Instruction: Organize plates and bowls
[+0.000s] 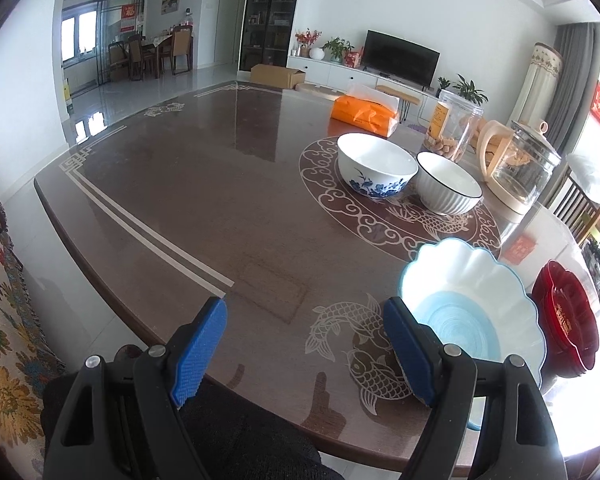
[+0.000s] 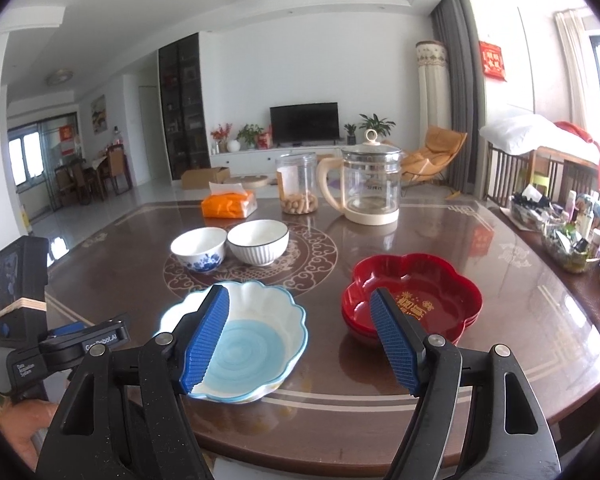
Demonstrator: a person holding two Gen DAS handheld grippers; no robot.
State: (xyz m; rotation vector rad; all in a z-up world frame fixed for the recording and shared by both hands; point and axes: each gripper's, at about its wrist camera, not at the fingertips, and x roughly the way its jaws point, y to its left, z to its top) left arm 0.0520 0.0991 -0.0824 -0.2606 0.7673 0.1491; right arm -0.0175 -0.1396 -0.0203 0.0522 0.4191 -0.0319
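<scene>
Now, two bowls [image 2: 230,248] side by side at the middle of the table [image 2: 520,280], rims close, whether touching hard to tell. Nearer the front edge, blue scalloped plate [image 2: 260,320] and red plates [image 2: 420,300], the red ones stacked, likely already sorted. Nothing stacked yet among bowls or on the blue plate. Left gripper [image 1: 304,352] hanging over the near edge, wide open, empty, just beside the blue plate's rim. Right gripper [image 2: 300,340] wide open too, nothing clamped, framing the gap between blue and red plates, probably lining up for one of them. Behind: kettle [image 2: 372,188], snack jar [image 2: 298,184], tissue pack [image 2: 228,204], well clear.
</scene>
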